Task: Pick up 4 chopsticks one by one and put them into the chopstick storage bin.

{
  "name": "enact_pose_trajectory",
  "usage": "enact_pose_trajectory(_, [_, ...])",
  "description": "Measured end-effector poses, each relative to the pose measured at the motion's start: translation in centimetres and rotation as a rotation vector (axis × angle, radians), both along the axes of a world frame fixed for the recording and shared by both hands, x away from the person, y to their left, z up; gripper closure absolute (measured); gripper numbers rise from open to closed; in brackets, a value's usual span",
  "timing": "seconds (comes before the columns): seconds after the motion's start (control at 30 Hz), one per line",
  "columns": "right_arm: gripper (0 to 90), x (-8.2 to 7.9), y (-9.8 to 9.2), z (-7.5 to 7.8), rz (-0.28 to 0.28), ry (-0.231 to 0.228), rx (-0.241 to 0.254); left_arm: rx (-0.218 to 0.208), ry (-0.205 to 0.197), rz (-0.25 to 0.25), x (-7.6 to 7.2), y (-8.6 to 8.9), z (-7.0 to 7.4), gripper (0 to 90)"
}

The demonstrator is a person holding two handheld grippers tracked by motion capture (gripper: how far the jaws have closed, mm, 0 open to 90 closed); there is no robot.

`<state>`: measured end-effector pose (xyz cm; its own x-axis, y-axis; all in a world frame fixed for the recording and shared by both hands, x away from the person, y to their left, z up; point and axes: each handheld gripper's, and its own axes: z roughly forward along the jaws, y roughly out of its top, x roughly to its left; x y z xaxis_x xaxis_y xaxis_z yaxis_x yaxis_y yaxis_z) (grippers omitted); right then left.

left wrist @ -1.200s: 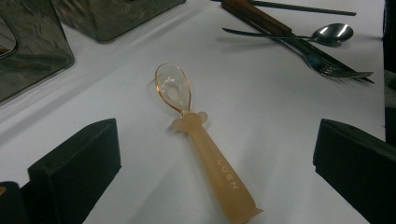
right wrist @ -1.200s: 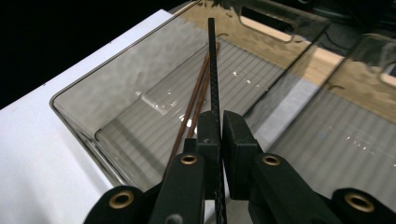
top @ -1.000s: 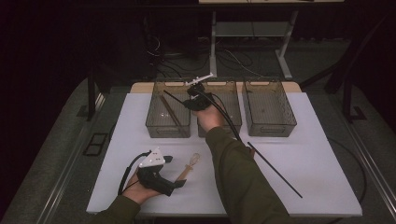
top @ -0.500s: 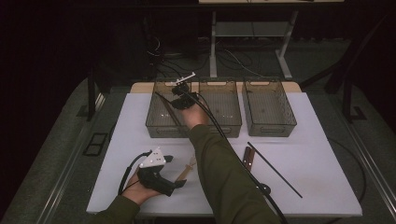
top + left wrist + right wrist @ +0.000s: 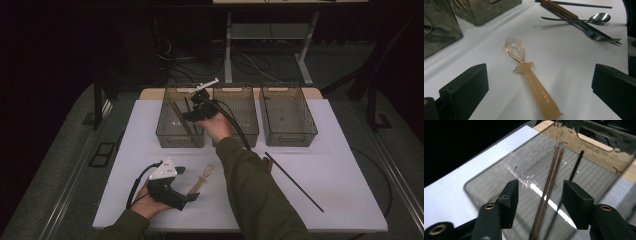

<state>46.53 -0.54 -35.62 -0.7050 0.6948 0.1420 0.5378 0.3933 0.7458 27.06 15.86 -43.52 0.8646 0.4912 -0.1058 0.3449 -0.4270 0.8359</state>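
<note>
Dim, dark surroundings; bright white table (image 5: 330, 165); glare streak on the clear bin (image 5: 544, 195); mostly sharp focus.

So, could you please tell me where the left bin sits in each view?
High view: the left bin is the leftmost of three, above centre, holding chopsticks.
Left gripper view: probably the bin cut off at the left edge.
Right gripper view: it spans the middle beyond the jaws, with the chopsticks lying inside.
Shared landmark: the white mat under the bin, seen in all three.
</note>
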Motion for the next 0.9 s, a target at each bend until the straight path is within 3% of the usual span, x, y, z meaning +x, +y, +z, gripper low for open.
enact_pose_trajectory(0.2, [40.5,-1.7,-3.0,0.5,0.016,0.011,0.025,-0.007,0.011,0.010,-0.1,-0.1,0.0,0.0])
enact_pose_trajectory(0.67, [27.3,-4.9,-8.0,1.2,0.074,-0.024,0.059,-0.015,0.023,0.015,-0.2,0.0,-0.1,0.0])
enact_pose_trajectory(0.77, [20.8,-5.7,-8.9,1.1,0.080,-0.028,0.032,-0.013,0.023,0.015,-0.2,0.0,-0.1,0.0])
enact_pose_trajectory(0.9, [18.7,-6.6,-10.0,1.1,0.084,-0.034,0.026,-0.010,0.023,0.012,-0.2,0.0,-0.1,0.0])
